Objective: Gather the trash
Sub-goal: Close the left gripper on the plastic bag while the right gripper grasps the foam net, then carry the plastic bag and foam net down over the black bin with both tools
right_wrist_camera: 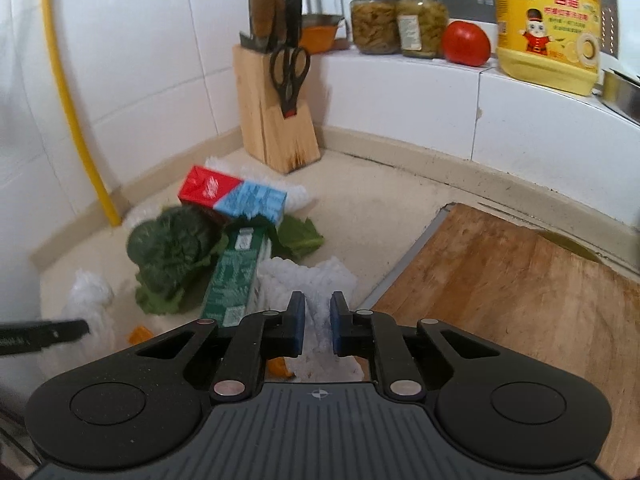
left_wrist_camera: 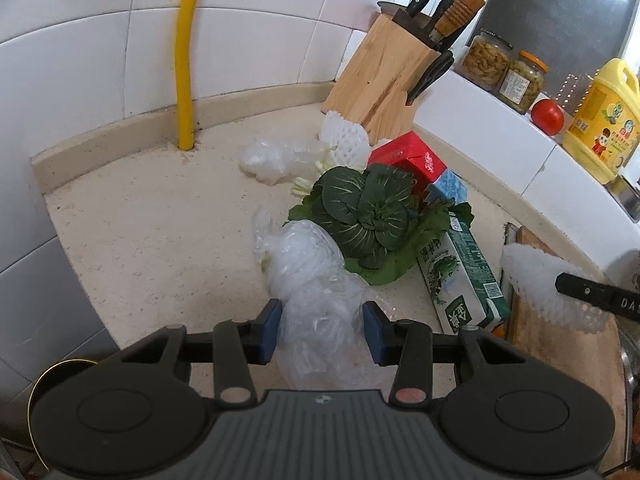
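Clear plastic bag [left_wrist_camera: 316, 304] clamped in left hand-held gripper [left_wrist_camera: 322, 330], white foam net [right_wrist_camera: 316, 292] pinched in right hand-held gripper [right_wrist_camera: 318, 328], green carton [right_wrist_camera: 234, 280] on table [left_wrist_camera: 152, 220].

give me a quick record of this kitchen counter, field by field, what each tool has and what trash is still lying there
left tool: closed on the clear plastic bag
right tool: closed on the white foam fruit net
still on the counter: green carton, red and blue carton, second foam net, second plastic bag
also in the pile: leafy greens
beside the pile: wooden cutting board
corner: knife block
ledge: two jars, tomato, yellow jug
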Demonstrator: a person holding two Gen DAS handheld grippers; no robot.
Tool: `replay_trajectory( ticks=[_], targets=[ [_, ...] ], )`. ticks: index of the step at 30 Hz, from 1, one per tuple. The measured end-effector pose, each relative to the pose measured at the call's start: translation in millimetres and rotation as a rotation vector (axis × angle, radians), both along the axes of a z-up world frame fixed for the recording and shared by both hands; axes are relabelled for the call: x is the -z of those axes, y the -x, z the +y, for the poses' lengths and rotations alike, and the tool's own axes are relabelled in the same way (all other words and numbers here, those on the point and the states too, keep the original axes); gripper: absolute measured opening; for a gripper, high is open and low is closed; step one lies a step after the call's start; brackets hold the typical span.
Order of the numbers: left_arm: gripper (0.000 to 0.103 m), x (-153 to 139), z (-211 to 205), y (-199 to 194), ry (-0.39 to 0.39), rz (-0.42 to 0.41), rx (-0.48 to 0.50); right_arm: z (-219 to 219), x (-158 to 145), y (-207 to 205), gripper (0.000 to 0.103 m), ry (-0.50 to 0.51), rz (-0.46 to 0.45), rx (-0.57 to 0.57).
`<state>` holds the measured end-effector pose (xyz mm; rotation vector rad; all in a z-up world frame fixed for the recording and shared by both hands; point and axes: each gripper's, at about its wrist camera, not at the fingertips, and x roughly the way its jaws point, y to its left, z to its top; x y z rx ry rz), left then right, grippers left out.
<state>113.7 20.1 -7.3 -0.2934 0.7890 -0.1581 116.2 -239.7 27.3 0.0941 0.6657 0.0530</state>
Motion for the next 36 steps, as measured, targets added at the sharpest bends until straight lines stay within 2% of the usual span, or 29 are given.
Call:
replay_trajectory(
  ticks=[7,17,36],
  targets=[
    [0.038,-7.4,4.4,10.9,-0.001,-0.029,-0.009,13.1,-12.8,10.2,0.017,-0.01,-0.043,-0.025],
    [0.038,-19.9,24.9,31.2,-0.007,-0.071,-0.057,39.1,-22.5,18.1,0.017,-0.045,-0.061,-0.085],
    [0.038,-25.8,90.2,89.2,-0.026,-0.094,-0.23,149.8,-28.2,25.1,0.017,-0.07,-0.057,-0.364]
  ],
)
